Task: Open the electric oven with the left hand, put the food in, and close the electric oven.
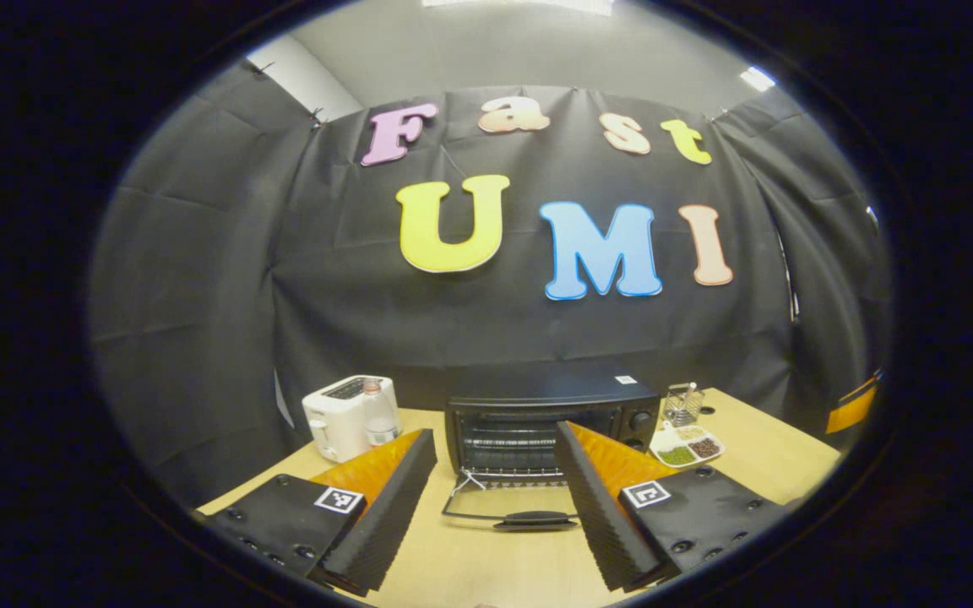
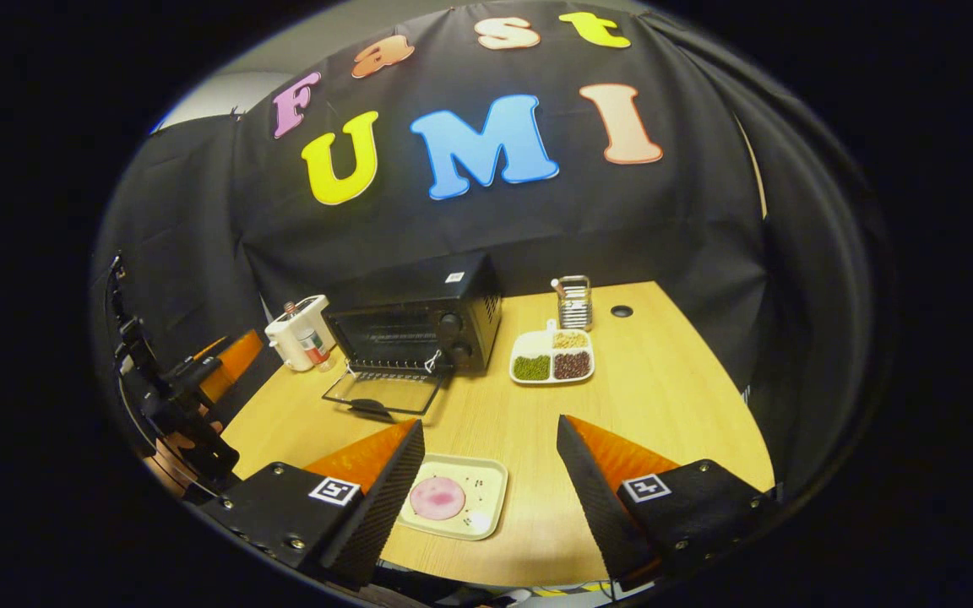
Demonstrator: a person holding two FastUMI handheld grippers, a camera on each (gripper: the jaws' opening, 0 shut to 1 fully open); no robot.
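Left gripper view: the left claw [image 1: 495, 494] is spread wide w/ nothing between its 2 fingers, hanging just in front of the black box-shaped electric oven [image 1: 550, 422] at the back of the pale wooden table [image 1: 470, 566]. The oven's glass door [image 1: 508, 502] lies folded down flat toward the camera, its dark bar handle [image 1: 535, 519] sitting between the claw's fingers but not gripped. I judge the opening step is done, hence the empty, parted claw. Wire rack visible inside the cavity. A white toaster [image 1: 347, 415] stands left of the oven; a white 3-section dish of beans [image 1: 687, 446] and a wire holder [image 1: 682, 405] sit to its right.

Right gripper view: the right claw [image 2: 491, 498] is also wide open, holding nothing, poised over the near table edge. Between its fingers lies the cream rectangular tray [image 2: 486, 481] carrying a round pink slice of food [image 2: 437, 497], flat on the table, well apart from the oven [image 2: 415, 317]. Probably lined up for the pick. Food looks thin, soft; likely easier to lift by the tray rim. The other gripper [image 2: 199, 397] shows far left, near the open door [image 2: 385, 393].
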